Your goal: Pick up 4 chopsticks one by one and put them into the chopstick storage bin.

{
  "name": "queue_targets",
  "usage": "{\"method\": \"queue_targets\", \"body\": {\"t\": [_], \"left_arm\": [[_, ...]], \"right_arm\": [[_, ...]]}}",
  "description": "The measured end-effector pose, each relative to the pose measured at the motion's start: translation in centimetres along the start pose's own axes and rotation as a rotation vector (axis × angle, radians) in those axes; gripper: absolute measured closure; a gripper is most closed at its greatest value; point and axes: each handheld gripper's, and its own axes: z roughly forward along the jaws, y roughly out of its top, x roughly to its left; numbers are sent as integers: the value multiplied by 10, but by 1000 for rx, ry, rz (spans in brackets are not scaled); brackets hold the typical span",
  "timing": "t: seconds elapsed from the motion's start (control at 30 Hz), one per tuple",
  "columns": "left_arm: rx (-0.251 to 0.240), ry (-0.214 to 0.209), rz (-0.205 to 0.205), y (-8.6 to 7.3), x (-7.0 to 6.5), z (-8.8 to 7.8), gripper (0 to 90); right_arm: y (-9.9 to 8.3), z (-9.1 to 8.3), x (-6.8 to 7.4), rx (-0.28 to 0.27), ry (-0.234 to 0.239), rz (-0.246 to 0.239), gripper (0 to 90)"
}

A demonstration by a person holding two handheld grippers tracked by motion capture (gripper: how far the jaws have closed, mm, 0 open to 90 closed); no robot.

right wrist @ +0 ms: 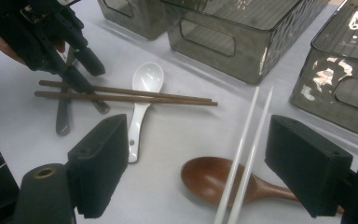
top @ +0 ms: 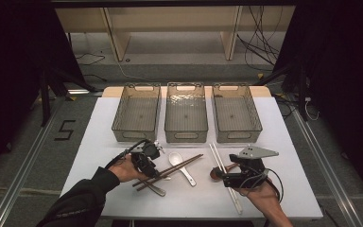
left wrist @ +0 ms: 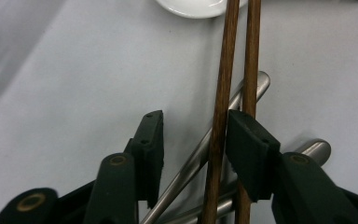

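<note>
White table, dark room. My left gripper stands unclenched astride the brown chopsticks, one stick between its jaws.

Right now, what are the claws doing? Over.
Left claw astride brown chopsticks, not yet pinching. Right claw open over white chopsticks. Metal handles underneath.

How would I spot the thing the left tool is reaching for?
Start at the three grey bins along the back of the white table. In front of the left and middle ones lies a small heap of cutlery, and the left tool straddles the brown chopsticks there. They are dark wood, crossing a white spoon, unlike the white chopsticks farther right.
</note>
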Motion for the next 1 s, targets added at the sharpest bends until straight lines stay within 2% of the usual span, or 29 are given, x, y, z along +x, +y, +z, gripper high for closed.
{"method": "queue_targets", "body": {"t": [0.13, 0.3, 0.6, 0.73, 0.97, 1.0], "left_arm": [[4, -17, -4, 0, 1, 3, 609], [17, -39, 12, 3, 1, 4, 683], [15, -77, 4, 4, 1, 5, 771], [13, -78, 6, 4, 3, 4, 821], [13, -84, 4, 4, 3, 3, 835], [17, -84, 17, 3, 4, 2, 837]], "right_arm": [[0, 0, 0, 2, 0, -1, 223], [0, 0, 0, 4, 2, -2, 224], [0, 1, 0, 8, 5, 2, 225], [0, 1, 0, 8, 5, -3, 226], [0, 1, 0, 9, 8, -4, 226], [0, 1, 0, 10, 8, -3, 226]]}}
